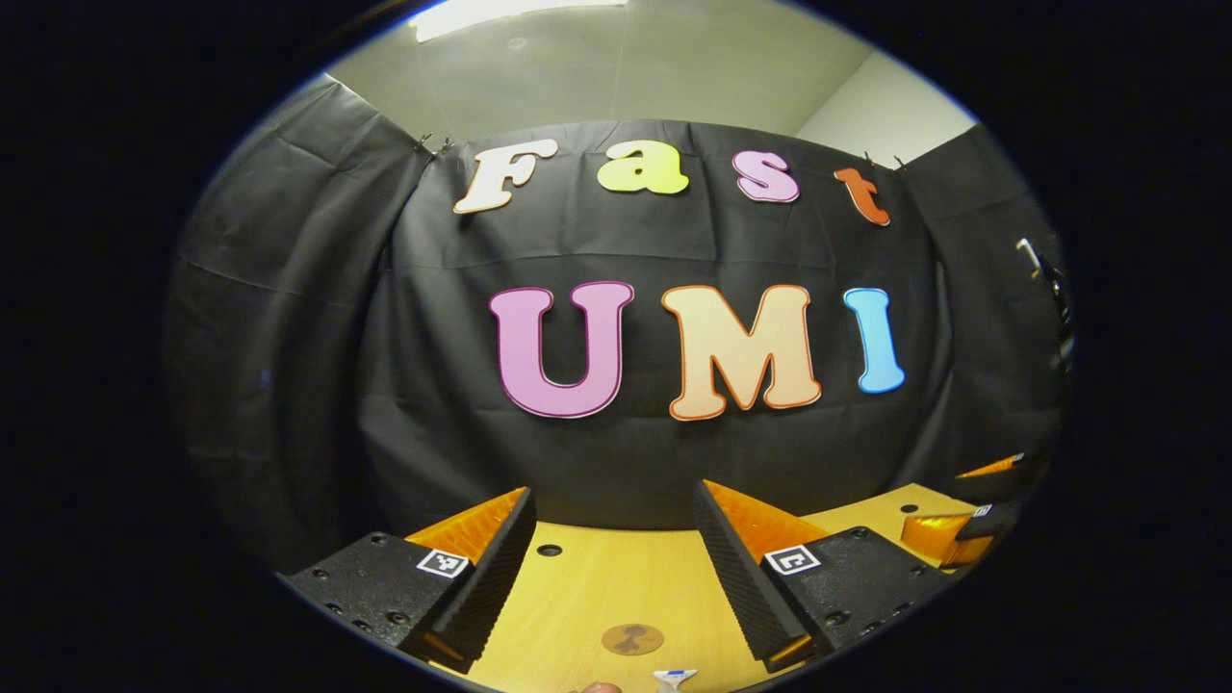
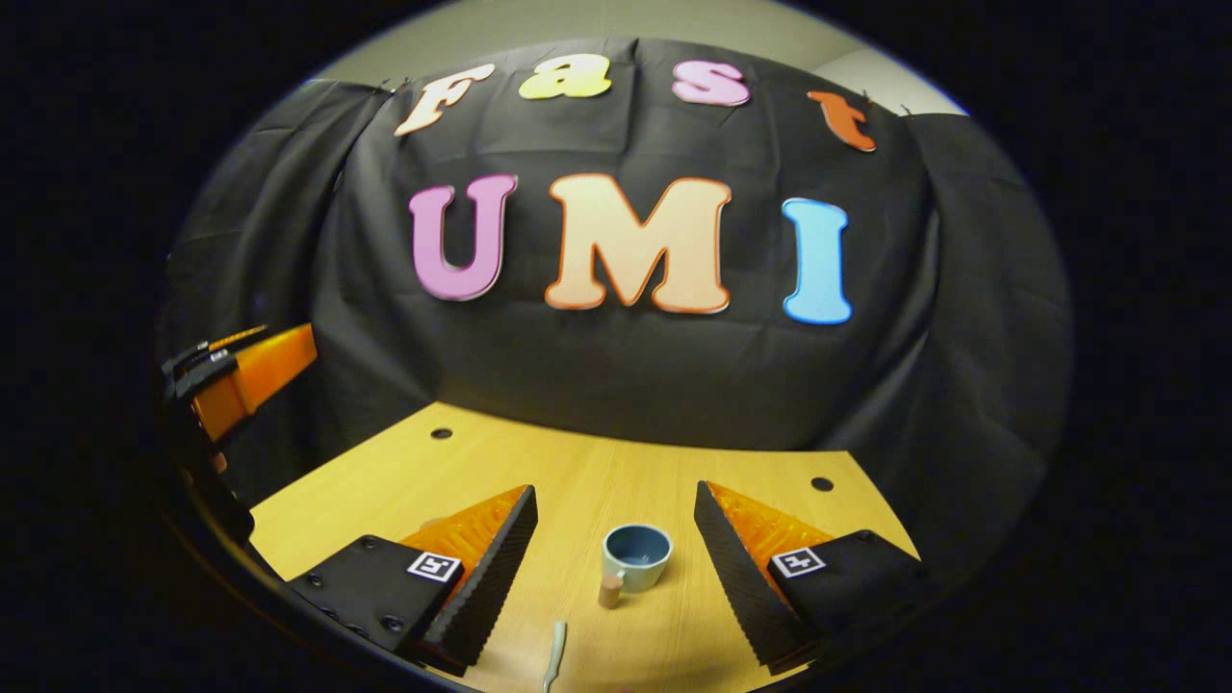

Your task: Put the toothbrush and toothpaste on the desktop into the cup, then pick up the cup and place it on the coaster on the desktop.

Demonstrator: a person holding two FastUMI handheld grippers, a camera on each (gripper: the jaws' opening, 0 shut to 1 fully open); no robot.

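cup [image 2: 636, 555] stood upright on the desktop [image 2: 577, 472] between your right gripper [image 2: 616, 568] fingers, untouched, toothbrush [image 2: 555, 654] just nearer. your left gripper [image 1: 616, 577] gaped over the coaster [image 1: 632, 638]. both were released, grasping nothing.

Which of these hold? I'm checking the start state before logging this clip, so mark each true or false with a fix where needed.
1. The cup stands upright on the desktop. True.
2. The toothbrush is already in the cup. False: it lies on the desktop, nearer the camera.
3. The right gripper is shut on the cup. False: its jaws stand open, apart from it.
4. The left gripper is open, with the coaster on the desktop ahead. True.
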